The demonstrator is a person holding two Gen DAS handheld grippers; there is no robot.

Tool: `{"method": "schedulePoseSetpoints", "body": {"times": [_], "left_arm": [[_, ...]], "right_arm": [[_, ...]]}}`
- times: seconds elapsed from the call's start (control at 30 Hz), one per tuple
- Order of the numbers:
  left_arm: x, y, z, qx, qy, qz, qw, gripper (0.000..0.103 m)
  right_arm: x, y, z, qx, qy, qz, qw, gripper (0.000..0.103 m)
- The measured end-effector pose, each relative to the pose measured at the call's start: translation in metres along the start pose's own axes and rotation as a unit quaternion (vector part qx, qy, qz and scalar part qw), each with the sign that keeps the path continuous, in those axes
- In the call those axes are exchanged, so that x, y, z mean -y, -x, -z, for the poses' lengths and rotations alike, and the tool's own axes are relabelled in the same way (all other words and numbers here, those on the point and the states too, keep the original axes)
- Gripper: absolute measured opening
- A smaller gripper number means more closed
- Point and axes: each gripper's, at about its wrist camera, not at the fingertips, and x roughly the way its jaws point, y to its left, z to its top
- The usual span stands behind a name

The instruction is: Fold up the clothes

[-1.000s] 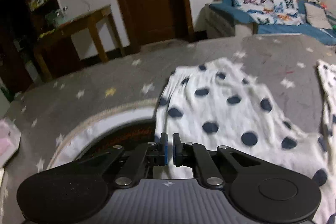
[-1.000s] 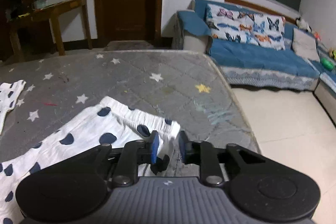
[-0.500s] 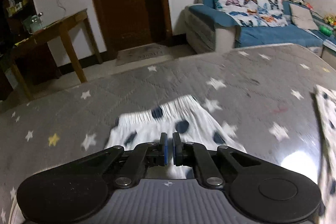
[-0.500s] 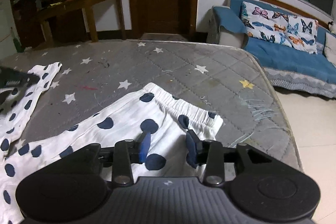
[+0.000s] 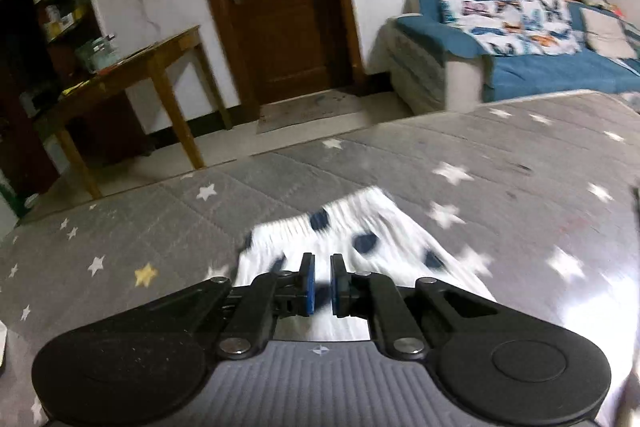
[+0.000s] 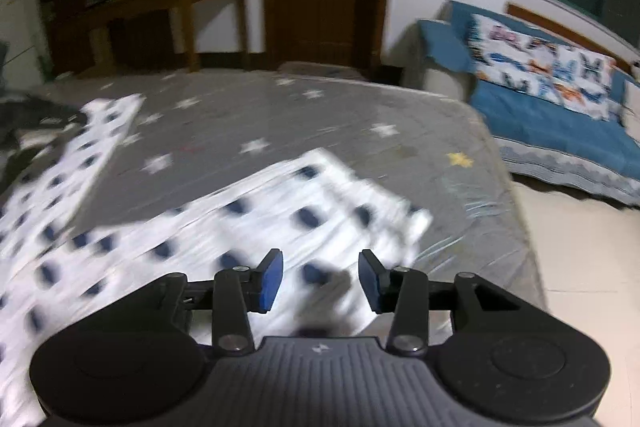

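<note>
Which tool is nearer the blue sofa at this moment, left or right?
Right. The right tool, jaws open, sits over the polka-dot garment near the mattress edge facing the blue sofa. The left tool is farther back, with more mattress between.

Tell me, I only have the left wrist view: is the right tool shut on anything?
Observer: No. The right tool is open, jaws wide apart, over the dotted cloth.
Operator: Where does that cloth end?
Observer: Its far corner lies on the mattress, close to the right edge.
Operator: Anything else out there?
Observer: A second dotted piece lies farther left on the mattress.
</note>
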Motion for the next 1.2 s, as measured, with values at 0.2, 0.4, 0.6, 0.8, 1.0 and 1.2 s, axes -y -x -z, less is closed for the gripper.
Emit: {"method": "schedulePoseSetpoints", "body": {"times": [0.2,0.4,0.6,0.8,1.0,1.2], "left_arm": [[0.010,0.060,0.042,-0.016,-0.019,0.045,0.9987,0.010],[0.013,0.117,0.092,-0.016,-0.034,0.069,0.9969,0.011],[0.001,0.163,0.141,-0.015,-0.028,0.073,0.9969,0.011],[-0.001,0.196,0.175,-0.003,-0.032,0.075,0.9967,0.011],[0.002,0.214,0.198,0.013,-0.059,0.064,0.9961,0.011],[-0.001,0.220,0.212,0.019,-0.085,0.034,0.9956,0.011]], "right_arm": [[-0.047,0.033,0.032,-0.011,0.040,-0.049,0.998,0.050],[-0.079,0.061,0.062,-0.015,0.081,-0.052,0.995,0.050],[-0.091,0.088,0.075,-0.011,0.097,-0.047,0.994,0.050],[-0.128,0.123,0.090,-0.004,0.116,-0.119,0.986,0.050],[-0.163,0.144,0.118,-0.021,0.155,-0.161,0.974,0.050],[-0.165,0.152,0.140,-0.032,0.173,-0.151,0.973,0.051]]}}
